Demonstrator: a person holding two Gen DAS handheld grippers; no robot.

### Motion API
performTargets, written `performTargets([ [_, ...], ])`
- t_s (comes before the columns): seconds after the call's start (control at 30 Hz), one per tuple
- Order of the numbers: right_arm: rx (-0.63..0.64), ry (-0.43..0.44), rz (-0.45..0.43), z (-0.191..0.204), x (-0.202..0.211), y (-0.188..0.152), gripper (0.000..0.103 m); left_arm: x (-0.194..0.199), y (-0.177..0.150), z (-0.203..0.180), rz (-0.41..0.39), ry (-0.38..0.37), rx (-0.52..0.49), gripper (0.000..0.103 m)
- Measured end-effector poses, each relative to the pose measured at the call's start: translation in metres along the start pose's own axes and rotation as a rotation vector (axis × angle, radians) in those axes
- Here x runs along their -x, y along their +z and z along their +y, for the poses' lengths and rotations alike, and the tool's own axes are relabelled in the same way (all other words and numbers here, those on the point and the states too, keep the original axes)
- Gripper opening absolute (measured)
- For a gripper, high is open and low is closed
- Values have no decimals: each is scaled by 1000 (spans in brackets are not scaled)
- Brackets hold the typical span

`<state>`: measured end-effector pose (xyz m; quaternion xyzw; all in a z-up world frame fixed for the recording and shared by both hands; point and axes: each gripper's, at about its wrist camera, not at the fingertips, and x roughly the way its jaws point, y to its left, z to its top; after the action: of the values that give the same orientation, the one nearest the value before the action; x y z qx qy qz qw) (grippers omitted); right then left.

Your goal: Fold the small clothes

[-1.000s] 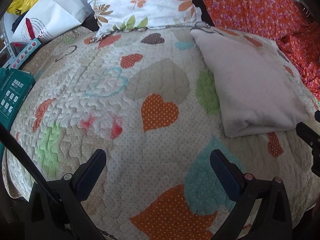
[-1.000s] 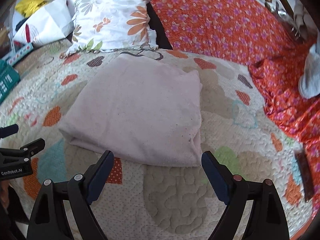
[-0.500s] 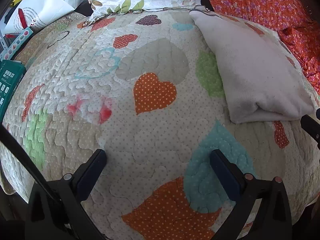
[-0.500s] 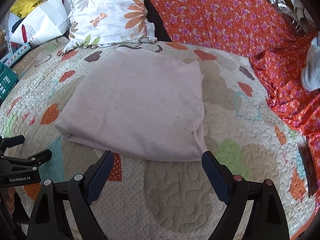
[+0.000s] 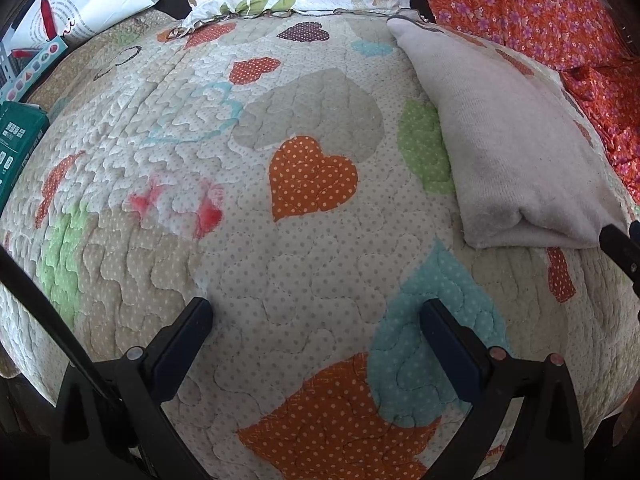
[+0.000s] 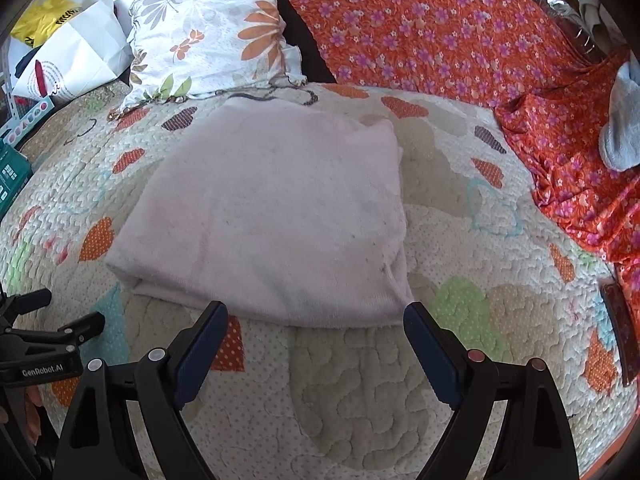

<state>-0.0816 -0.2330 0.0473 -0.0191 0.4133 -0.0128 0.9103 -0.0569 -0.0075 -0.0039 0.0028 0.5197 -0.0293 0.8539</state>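
I see the folded pale pink garment [image 6: 272,216] lying flat on the heart-patterned quilt [image 6: 360,392], just beyond my right gripper [image 6: 316,316]. Both it and my left gripper [image 5: 316,312] are spread wide, holding nothing.

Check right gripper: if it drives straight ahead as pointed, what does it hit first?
Probably the near edge of the folded pale pink cloth. The right gripper is open, a strip of quilt below; depth unclear.

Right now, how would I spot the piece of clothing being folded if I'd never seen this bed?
Find the quilt with coloured hearts that covers the bed. In its middle, just below the flowered pillow, lies the folded garment. It is the only plain, pale pinkish cloth there; everything around it is patterned.
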Motion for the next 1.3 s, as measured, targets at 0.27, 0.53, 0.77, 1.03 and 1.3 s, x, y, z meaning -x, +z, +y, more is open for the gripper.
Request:
performTargets([
  [0.27,45,13,-61,21,-2,58,82,0,0,-1,5,3,3,103],
  [0.53,50,74,131,36,-73,59,74,-1,-1,-1,3,-3,5,103],
  [0.77,147,60,202,41,-45,29,74,-1,0,0,10,-1,3,103],
  [1.03,67,17,114,3,-9,23,76,1,-3,-2,-19,11,14,103],
  [1.3,68,-41,99,-6,-18,22,76,8,-2,-3,-33,3,36,103],
])
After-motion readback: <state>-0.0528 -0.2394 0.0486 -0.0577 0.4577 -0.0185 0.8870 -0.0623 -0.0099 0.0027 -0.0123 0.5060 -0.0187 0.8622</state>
